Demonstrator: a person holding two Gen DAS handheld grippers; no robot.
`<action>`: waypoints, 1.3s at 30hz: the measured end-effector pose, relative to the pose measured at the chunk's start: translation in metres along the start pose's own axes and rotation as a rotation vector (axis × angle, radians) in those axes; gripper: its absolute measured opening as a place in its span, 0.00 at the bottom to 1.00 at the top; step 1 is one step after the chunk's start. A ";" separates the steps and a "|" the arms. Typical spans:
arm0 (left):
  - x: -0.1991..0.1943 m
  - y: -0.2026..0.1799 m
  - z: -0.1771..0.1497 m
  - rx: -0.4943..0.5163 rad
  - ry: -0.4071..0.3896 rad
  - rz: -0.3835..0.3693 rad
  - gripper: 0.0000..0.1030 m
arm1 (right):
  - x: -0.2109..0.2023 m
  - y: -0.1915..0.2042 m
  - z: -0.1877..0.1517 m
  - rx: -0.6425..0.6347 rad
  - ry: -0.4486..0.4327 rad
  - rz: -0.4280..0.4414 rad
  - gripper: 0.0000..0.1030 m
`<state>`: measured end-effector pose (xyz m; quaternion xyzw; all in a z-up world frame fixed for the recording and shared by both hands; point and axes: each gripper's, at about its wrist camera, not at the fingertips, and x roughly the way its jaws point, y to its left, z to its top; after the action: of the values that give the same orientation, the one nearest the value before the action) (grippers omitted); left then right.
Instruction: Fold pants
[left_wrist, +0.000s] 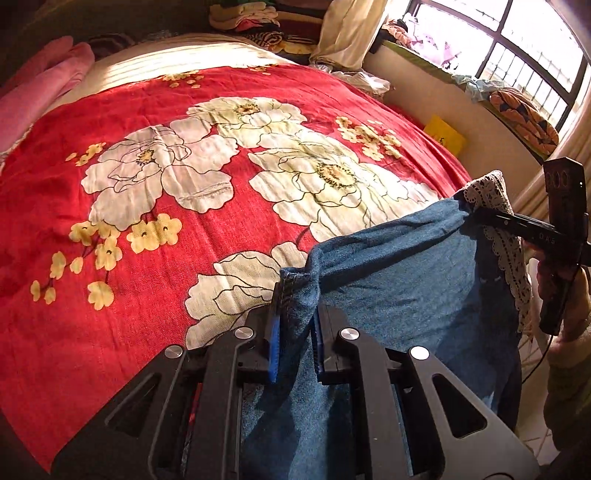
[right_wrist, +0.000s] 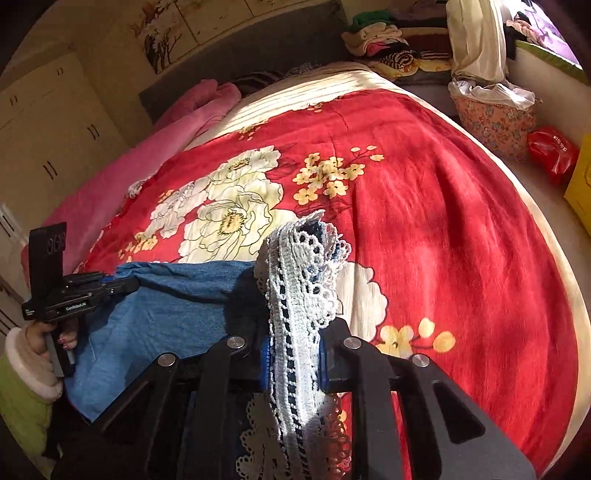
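The blue denim pants (left_wrist: 399, 280) with white lace trim (left_wrist: 498, 236) hang stretched between my two grippers above the near edge of the bed. My left gripper (left_wrist: 295, 332) is shut on a stitched denim edge. My right gripper (right_wrist: 295, 354) is shut on the lace-trimmed edge (right_wrist: 299, 295). In the left wrist view the right gripper (left_wrist: 476, 218) shows at the right, pinching the lace corner. In the right wrist view the left gripper (right_wrist: 125, 286) shows at the left, holding the denim (right_wrist: 173, 310). The rest of the pants hangs below, out of sight.
The bed carries a red floral blanket (left_wrist: 184, 229). A pink blanket (left_wrist: 40, 92) lies along its left side. Piled clothes (right_wrist: 384, 40) sit beyond the head end. A floral basket (right_wrist: 495, 122), a red bag (right_wrist: 554, 151) and a yellow box (left_wrist: 445, 138) stand on the right.
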<state>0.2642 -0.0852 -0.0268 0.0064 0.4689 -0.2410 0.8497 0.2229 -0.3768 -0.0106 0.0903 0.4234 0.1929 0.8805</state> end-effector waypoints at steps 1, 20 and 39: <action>0.006 0.002 0.000 -0.003 0.008 0.007 0.07 | 0.010 -0.002 0.002 -0.009 0.017 -0.020 0.17; -0.111 0.004 -0.075 -0.167 -0.211 0.002 0.70 | -0.072 -0.036 -0.069 0.179 -0.089 -0.014 0.67; -0.207 0.068 -0.223 -0.523 -0.249 0.198 0.82 | -0.063 -0.017 -0.131 0.287 0.009 -0.008 0.68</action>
<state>0.0236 0.1116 -0.0014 -0.1966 0.4045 -0.0273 0.8927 0.0891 -0.4186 -0.0536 0.2127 0.4508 0.1272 0.8575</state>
